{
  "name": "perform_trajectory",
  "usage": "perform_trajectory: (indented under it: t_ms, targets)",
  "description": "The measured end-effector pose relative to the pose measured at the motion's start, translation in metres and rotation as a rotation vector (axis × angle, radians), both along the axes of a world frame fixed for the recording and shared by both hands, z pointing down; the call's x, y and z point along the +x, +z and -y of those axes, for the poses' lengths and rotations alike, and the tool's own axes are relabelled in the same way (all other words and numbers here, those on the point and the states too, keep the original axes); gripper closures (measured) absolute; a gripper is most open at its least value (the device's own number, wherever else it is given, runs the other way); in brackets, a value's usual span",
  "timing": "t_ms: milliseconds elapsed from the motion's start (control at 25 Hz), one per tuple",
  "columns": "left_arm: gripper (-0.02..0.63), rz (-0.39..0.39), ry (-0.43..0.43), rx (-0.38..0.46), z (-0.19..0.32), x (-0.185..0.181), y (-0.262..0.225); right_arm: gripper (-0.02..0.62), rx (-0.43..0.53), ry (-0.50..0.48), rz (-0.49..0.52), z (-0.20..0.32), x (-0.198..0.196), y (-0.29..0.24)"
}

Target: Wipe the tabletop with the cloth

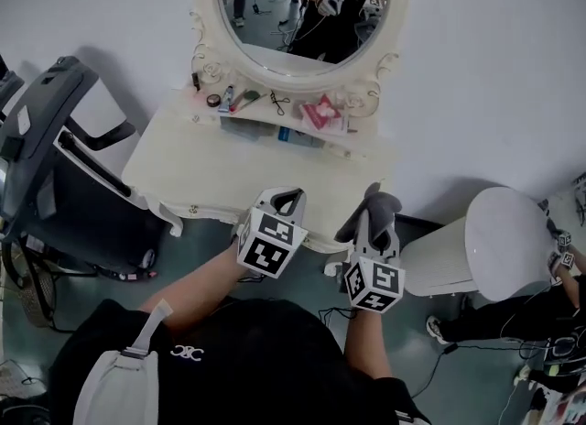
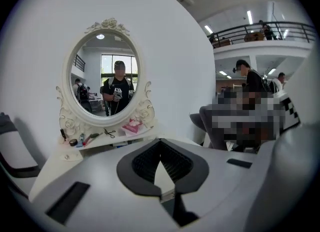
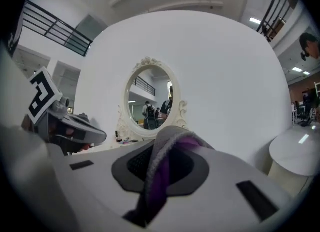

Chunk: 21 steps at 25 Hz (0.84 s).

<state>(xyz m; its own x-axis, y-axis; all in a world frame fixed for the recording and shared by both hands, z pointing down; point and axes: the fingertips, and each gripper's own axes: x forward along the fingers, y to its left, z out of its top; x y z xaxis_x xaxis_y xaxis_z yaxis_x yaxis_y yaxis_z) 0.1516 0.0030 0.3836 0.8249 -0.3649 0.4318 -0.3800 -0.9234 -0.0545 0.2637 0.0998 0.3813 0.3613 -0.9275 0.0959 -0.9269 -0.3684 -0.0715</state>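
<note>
Step in hand: the approach. As I judge it, wiping has not begun, and both tools hang at the front edge of the table (image 1: 209,174).
Right gripper (image 1: 370,220): clamped on the cloth (image 1: 377,203), which bulges out from between its jaws.
Cloth: grey with a purple streak, over the right end of the table's front edge and seemingly off the surface.
Left gripper (image 1: 291,197): jaw tips pressed together with nothing between them, over the table's front edge, left of the cloth.
Next move: probably lower the cloth flat onto the bare top, then sweep across it, stopping short of the small things on the shelf at the table's back.
Count: one cloth, two grippers, one table, one oval mirror (image 1: 302,11) at the table's back.
Shelf items: one pink packet (image 1: 320,114) and one pair of scissors (image 1: 279,100); the rest are too small to count.
Beside the table: one dark chair (image 1: 55,162) on its left.
</note>
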Motion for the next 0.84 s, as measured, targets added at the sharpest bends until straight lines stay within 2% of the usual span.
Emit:
perform_trajectory:
  t_ms: [160,520,840]
  targets:
    - [0.602,0.019,-0.022,0.015,0.0,0.0,0.006,0.554,-0.037,-0.061,0.002,0.012,-0.018,0.006]
    - [0.601,0.035,-0.055,0.01,0.001,-0.023,0.01,0.554,-0.011,-0.133,0.041,0.023,-0.043,0.003]
    - [0.602,0.048,-0.063,0.009,0.004,-0.029,0.015,0.554,-0.014,-0.133,0.088,0.027,-0.042,0.008]
